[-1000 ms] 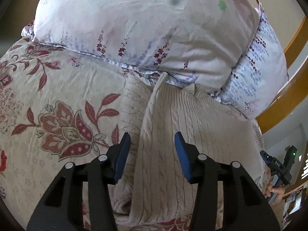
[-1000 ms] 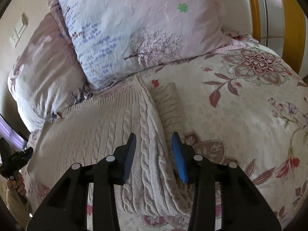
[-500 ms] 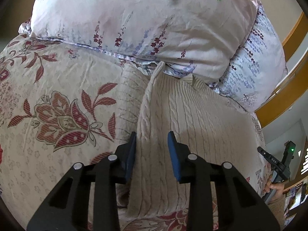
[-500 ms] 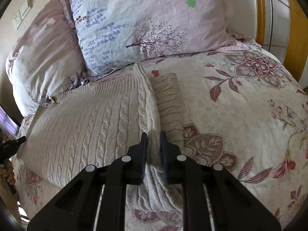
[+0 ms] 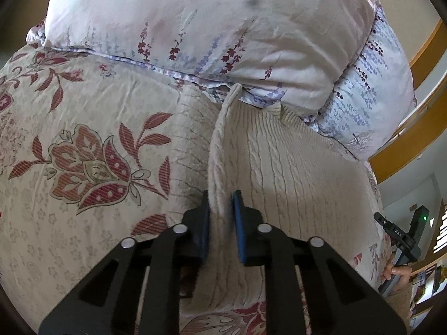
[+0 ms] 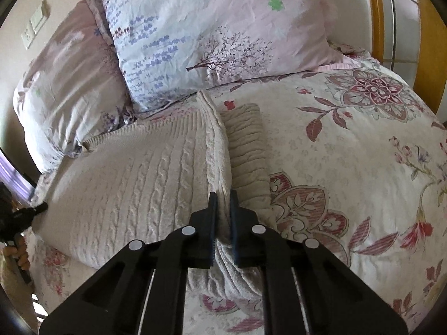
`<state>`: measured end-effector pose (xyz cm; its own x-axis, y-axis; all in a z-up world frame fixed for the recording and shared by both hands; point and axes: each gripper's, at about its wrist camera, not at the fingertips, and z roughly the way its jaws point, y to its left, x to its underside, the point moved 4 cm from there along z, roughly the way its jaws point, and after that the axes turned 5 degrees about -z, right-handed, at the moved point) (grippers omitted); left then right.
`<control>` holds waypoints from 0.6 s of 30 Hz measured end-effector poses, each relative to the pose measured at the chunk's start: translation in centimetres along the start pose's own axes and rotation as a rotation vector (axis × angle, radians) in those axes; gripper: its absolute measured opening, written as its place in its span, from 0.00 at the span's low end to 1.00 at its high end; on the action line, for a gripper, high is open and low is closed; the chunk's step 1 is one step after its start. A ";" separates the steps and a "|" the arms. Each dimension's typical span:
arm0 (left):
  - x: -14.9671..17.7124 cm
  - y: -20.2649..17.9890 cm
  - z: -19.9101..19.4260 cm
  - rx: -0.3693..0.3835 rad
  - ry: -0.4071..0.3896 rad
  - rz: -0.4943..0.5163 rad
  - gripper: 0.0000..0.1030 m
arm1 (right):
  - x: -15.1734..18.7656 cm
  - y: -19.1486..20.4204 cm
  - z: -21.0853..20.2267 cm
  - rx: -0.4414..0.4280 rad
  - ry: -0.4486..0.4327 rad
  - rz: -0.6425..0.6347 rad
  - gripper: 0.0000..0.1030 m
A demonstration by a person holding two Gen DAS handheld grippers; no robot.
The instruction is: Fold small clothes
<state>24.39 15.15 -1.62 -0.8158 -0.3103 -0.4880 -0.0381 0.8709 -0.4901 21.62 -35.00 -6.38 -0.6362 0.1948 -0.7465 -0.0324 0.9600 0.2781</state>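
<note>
Lying mid-frame on a floral bedspread (image 5: 69,128), below two pillows (image 6: 223,28): a cream cable-knit sweater (image 5: 279,167), edges raised into ridges. Pinched along its left ridge by the left gripper (image 5: 220,203), along its right ridge by the right gripper (image 6: 222,203), both lower centre.

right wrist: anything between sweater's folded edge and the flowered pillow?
No object: in the right wrist view, sweater tip nearly meets the flowered pillow; only bedspread shows between.

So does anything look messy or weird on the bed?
Nothing looks torn or spilled. The sweater lies flat except at its two side edges, where the left gripper and right gripper each pinch up a ridge, which suits folding. Its sleeve lies alongside.
</note>
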 end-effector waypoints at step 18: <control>1.4 1.3 -1.1 0.055 -0.008 -0.045 0.08 | 1.1 0.5 -0.5 0.108 0.042 -0.021 0.08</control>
<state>22.55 16.27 -2.15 -0.8092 -0.3521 -0.4703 -0.0428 0.8337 -0.5505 20.52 -34.35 -6.79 -0.6679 0.1681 -0.7250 0.0361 0.9803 0.1940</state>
